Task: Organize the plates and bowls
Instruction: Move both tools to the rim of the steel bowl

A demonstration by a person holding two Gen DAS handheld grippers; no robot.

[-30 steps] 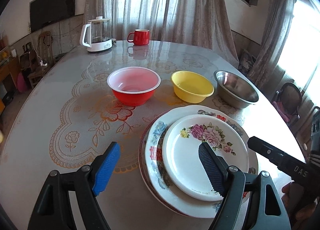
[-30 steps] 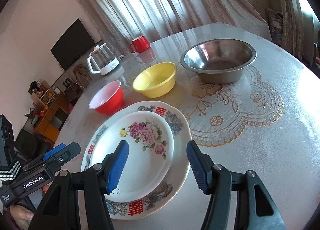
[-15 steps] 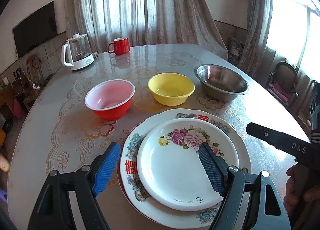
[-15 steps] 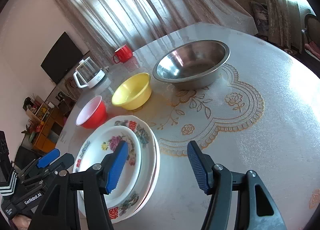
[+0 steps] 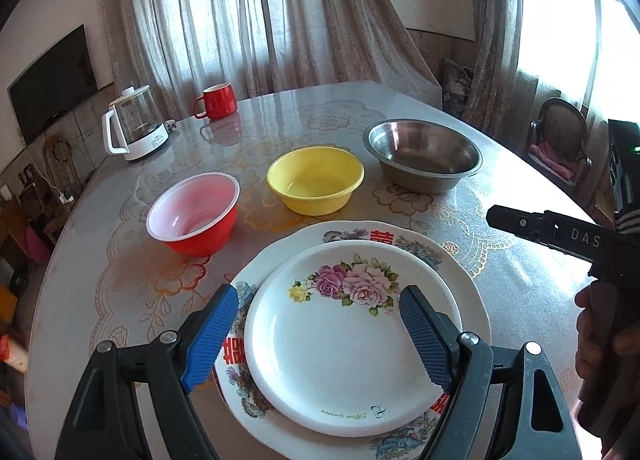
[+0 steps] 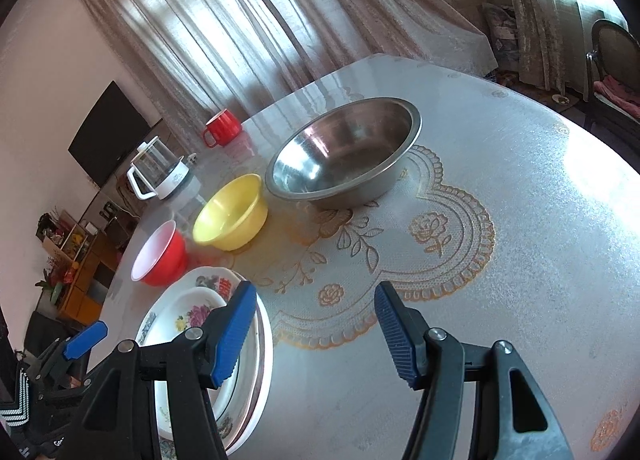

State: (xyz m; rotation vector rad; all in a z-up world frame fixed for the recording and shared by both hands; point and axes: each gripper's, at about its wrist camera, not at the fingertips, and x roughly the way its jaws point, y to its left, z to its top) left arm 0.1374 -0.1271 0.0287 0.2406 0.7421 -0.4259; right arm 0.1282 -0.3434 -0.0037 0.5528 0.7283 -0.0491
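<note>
A small white plate with pink roses (image 5: 344, 324) lies stacked on a larger patterned plate (image 5: 404, 238) near the table's front. Behind them stand a red bowl (image 5: 196, 218), a yellow bowl (image 5: 316, 180) and a steel bowl (image 5: 424, 154) in a row. My left gripper (image 5: 320, 334) is open and empty, hovering over the small plate. My right gripper (image 6: 316, 330) is open and empty over the bare table right of the plates (image 6: 192, 308), facing the steel bowl (image 6: 344, 154). The yellow bowl (image 6: 232, 214) and red bowl (image 6: 160, 256) lie to its left.
A glass kettle (image 5: 134, 124) and a red mug (image 5: 216, 100) stand at the far side of the round table (image 5: 100, 220). A chair (image 5: 560, 140) stands beyond the table's right edge. The right gripper's body (image 5: 560, 236) shows at the right in the left wrist view.
My left gripper has swung right, centring over the stacked plates. My right gripper has moved right, off the plates and over the bare table toward the steel bowl. Both stay open.
</note>
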